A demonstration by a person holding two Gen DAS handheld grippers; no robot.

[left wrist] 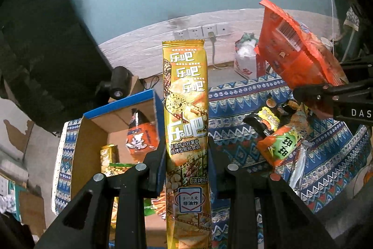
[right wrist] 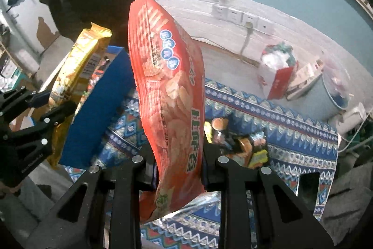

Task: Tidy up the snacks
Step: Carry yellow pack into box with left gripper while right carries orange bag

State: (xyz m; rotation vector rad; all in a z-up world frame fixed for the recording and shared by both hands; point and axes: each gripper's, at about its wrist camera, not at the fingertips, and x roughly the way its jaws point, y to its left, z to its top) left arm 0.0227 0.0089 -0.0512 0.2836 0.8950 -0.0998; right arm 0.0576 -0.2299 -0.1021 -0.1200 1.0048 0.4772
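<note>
Two snack packs are being carried at once: the left gripper is clamping a tall yellow potato-chip pack, and the right gripper is clamping a red crisp bag, both lifted above the patterned cloth. Next, I judge, each is needing lowering into the blue-rimmed cardboard box, which is already holding an orange packet and others. More snacks are waiting on the cloth.

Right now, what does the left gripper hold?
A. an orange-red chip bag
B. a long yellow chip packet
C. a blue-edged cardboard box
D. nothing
B: the left gripper is clamped on the long yellow chip packet; the orange-red chip bag is in the right gripper.
</note>
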